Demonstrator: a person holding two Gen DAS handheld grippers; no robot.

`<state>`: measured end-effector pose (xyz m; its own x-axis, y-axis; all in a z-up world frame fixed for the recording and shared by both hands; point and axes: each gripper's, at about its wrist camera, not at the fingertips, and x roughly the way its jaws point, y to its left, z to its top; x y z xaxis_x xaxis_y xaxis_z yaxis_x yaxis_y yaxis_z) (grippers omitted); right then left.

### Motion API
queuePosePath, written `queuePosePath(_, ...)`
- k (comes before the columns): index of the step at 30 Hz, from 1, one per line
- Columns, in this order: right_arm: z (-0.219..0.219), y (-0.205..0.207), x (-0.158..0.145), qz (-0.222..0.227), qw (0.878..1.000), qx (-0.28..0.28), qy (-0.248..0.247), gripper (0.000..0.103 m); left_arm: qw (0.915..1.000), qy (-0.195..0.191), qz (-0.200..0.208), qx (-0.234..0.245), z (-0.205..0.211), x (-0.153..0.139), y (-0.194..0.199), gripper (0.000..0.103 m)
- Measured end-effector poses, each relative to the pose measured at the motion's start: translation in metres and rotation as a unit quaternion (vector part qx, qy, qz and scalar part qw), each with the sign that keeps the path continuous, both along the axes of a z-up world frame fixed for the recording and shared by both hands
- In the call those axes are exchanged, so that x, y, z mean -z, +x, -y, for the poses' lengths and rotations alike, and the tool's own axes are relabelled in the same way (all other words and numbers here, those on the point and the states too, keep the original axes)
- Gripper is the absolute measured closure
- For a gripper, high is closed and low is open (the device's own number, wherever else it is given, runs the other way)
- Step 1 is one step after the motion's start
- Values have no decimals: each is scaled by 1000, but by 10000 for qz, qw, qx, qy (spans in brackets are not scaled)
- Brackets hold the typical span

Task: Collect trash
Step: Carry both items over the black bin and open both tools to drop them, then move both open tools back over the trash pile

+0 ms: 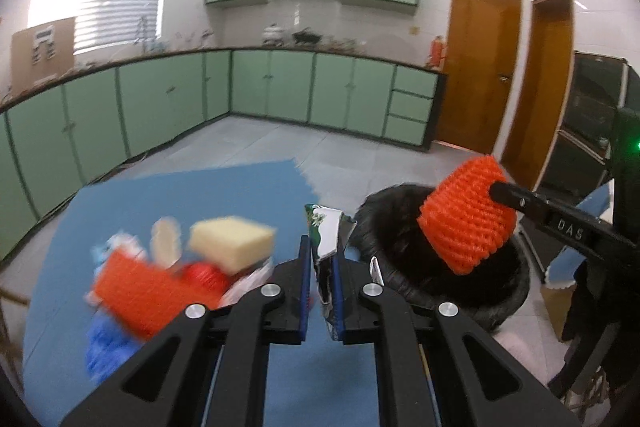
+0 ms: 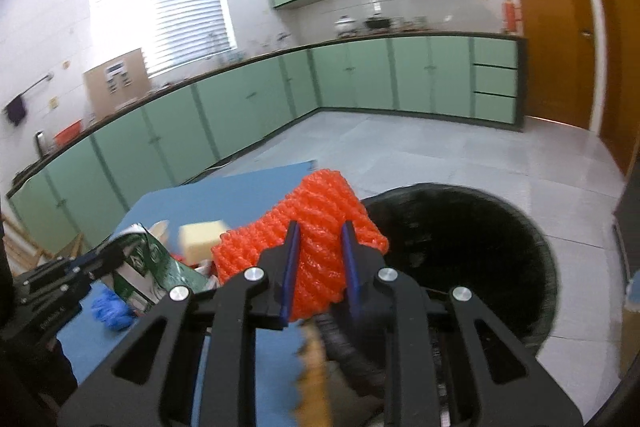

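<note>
My left gripper (image 1: 323, 255) is shut on a crumpled green and silver wrapper (image 1: 325, 227), held above the blue mat near the bin's left rim; it also shows in the right wrist view (image 2: 148, 263). My right gripper (image 2: 320, 247) is shut on an orange foam net (image 2: 320, 223), held over the left edge of the black-lined trash bin (image 2: 480, 247). In the left wrist view the net (image 1: 466, 219) hangs over the bin (image 1: 400, 227). More trash lies on the mat: a second orange net (image 1: 136, 295), a yellow sponge (image 1: 232, 241), a blue glove (image 1: 106, 347).
The blue mat (image 1: 200, 195) lies on a grey tiled floor. Green cabinets (image 1: 160, 99) line the far walls. Wooden doors (image 1: 476, 67) stand at right. A cardboard box (image 1: 558, 307) sits right of the bin.
</note>
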<state>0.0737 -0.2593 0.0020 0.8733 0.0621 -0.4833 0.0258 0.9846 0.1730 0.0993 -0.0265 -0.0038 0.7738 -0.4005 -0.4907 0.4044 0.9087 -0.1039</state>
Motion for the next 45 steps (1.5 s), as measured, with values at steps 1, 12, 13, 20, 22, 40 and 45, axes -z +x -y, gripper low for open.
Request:
queuePosePath(1, 11, 1, 0, 3, 9999, 124, -20, 83, 10000, -12, 39, 67, 9, -1, 4, 93)
queuePosePath(12, 100, 26, 38, -297, 9940, 963, -422, 83, 9976, -28, -47, 684, 124, 17, 60, 94)
queuePosePath(13, 107, 30, 44, -360, 9933, 1023, -404, 83, 9974, -24, -110, 711, 134, 21, 65, 94)
queuePosePath(20, 145, 46, 87, -753, 9868, 1395, -333, 76, 9931, 100, -546, 1034, 181, 51, 93, 92)
queuePosePath(22, 149, 48, 91, -823, 9854, 1462, -294, 62, 9923, 139, -639, 1052, 188, 57, 98, 83)
queuePosePath(40, 22, 43, 45, -198, 9976, 641, -173, 12, 9989, 260, 17, -382, 20, 21, 61, 28)
queuePosePath(45, -47, 54, 49, -122, 9999, 40, -96, 12, 9929, 531, 172, -1052, -45, 25, 48, 28)
